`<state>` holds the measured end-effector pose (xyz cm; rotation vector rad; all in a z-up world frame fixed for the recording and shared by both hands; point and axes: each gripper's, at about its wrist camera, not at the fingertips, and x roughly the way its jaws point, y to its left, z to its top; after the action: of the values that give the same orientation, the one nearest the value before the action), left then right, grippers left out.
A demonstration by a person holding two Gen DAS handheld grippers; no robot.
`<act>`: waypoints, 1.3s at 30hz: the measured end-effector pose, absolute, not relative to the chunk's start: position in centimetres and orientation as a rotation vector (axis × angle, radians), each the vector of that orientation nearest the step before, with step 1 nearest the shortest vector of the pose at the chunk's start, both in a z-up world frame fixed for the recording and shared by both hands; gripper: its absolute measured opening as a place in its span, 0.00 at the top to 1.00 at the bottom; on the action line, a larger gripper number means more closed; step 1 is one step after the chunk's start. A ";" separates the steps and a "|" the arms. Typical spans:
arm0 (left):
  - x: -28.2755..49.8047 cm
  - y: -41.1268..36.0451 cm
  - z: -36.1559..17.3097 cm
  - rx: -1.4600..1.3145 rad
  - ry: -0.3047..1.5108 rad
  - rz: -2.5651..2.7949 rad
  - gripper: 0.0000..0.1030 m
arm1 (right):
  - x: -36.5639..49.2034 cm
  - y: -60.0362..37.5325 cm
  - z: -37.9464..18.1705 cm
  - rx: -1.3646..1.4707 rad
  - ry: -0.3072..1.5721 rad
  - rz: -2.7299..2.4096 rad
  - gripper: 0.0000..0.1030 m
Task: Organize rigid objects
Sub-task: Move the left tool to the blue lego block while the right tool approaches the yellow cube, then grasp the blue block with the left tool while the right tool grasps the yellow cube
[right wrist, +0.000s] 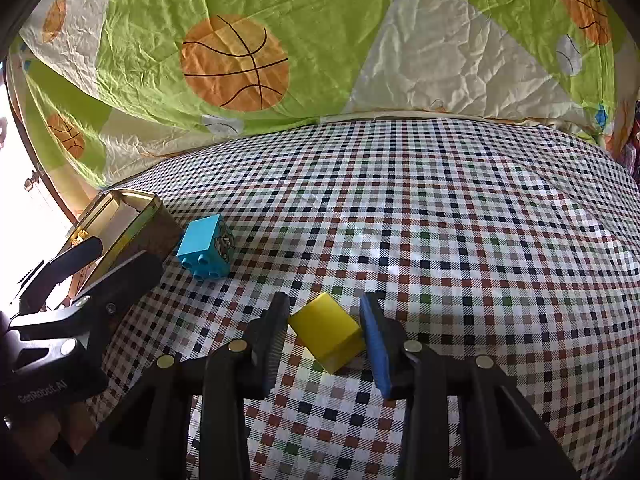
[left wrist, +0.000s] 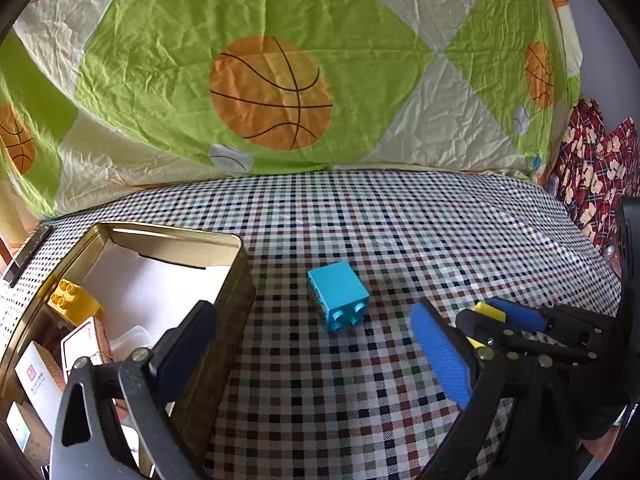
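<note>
- Yellow block (right wrist: pixel 326 332) is the one in play: it sits tilted on the checked cloth (right wrist: pixel 440 220), right between the jaws of the right gripper (right wrist: pixel 325 330). From the right wrist view the jaws look narrowed onto its two sides, pinching it or very nearly so; I can't swear both pads are pressing.
- Looks like hard moulded plastic, so my guess is light, stiff and not fragile at all. The smooth faces could be a bit slippery, and since it's skewed the pads meet it partly at the corners, so it might twist when lifted. Flat opposite sides are the place to hold it.
- Blue block (left wrist: pixel 338 296) lies on its side with studs facing the camera, on the cloth just beside the tin box (left wrist: pixel 236 276). Same sort of toy, chunkier, so it needs a wider hold across its plain faces.
- Left gripper (left wrist: pixel 312 344) has its jaws spread wide with nothing in them, one finger over the tin's edge.
- The tin already holds another yellow brick (left wrist: pixel 74 300) and some cards, so that's probably where these go.
</note>
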<state>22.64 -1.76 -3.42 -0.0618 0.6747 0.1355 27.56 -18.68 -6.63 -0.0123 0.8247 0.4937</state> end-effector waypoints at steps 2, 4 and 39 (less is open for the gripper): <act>22.7 -2.1 -3.5 -0.050 0.680 0.128 0.15 | 27.5 -19.1 -6.5 -0.001 0.816 0.473 0.62; 22.9 -2.3 -3.5 -0.042 0.681 0.128 0.18 | 27.7 -20.0 -6.3 0.016 0.804 0.424 0.62; 27.8 -1.8 -6.1 -0.131 0.819 0.072 0.70 | 27.3 -22.5 -4.7 0.083 0.712 0.355 0.62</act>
<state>27.81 -1.84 -6.13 -0.1307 0.8189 0.0718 27.31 -22.46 -4.72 0.0830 0.7125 0.3549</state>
